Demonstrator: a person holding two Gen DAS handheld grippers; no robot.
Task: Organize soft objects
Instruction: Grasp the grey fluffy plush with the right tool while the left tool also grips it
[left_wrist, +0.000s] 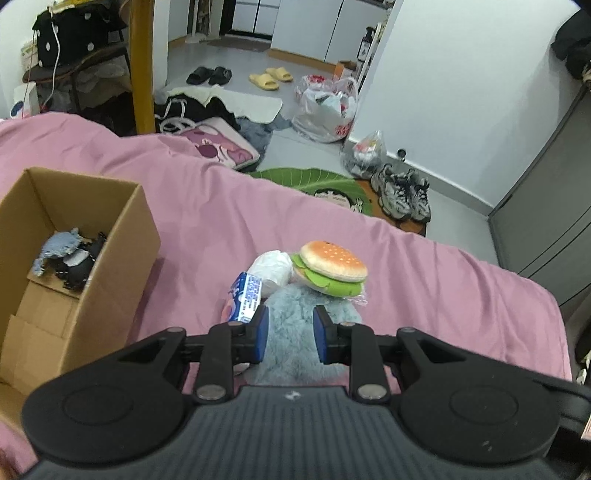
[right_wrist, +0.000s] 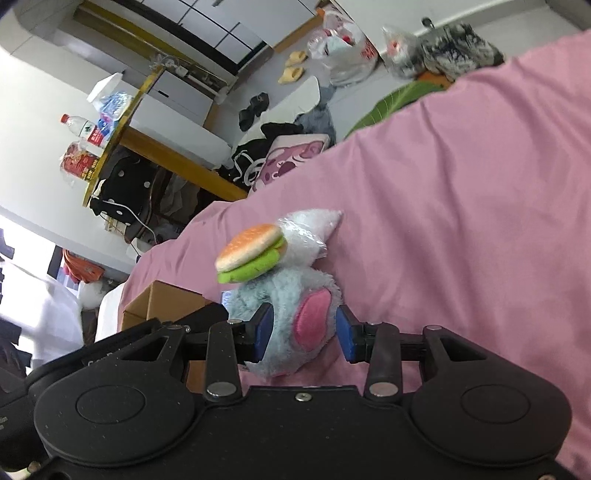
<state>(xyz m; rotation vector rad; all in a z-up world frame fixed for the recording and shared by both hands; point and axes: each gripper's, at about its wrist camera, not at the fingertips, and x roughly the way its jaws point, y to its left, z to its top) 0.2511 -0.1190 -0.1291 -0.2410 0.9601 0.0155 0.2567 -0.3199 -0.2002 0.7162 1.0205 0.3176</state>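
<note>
On the pink bed (left_wrist: 229, 206), left wrist view: left gripper (left_wrist: 290, 334) straddles a blue plush (left_wrist: 291, 332), jaws set narrow, a pad at each side of the fur; whether they press it I cannot tell. Burger toy (left_wrist: 330, 271) sits atop the plush's far end. White bag (left_wrist: 273, 269) and a blue-white packet (left_wrist: 245, 299) lie touching the plush at its left. Box (left_wrist: 122, 258) stands open on the bed, well left of the pile; inside, a blue-grey soft thing (left_wrist: 57, 251) and a black-and-white one (left_wrist: 79, 264) rest on the cardboard floor.

Right wrist view: right gripper (right_wrist: 304, 332) straddles the same plush (right_wrist: 258, 295) at its pink patch (right_wrist: 312, 325). Left pad against the fur, right pad just beside it; grip uncertain. Burger toy (right_wrist: 251, 253) on top, white bag (right_wrist: 310, 232) behind. Box (right_wrist: 162, 301) beyond, contents hidden.
</note>
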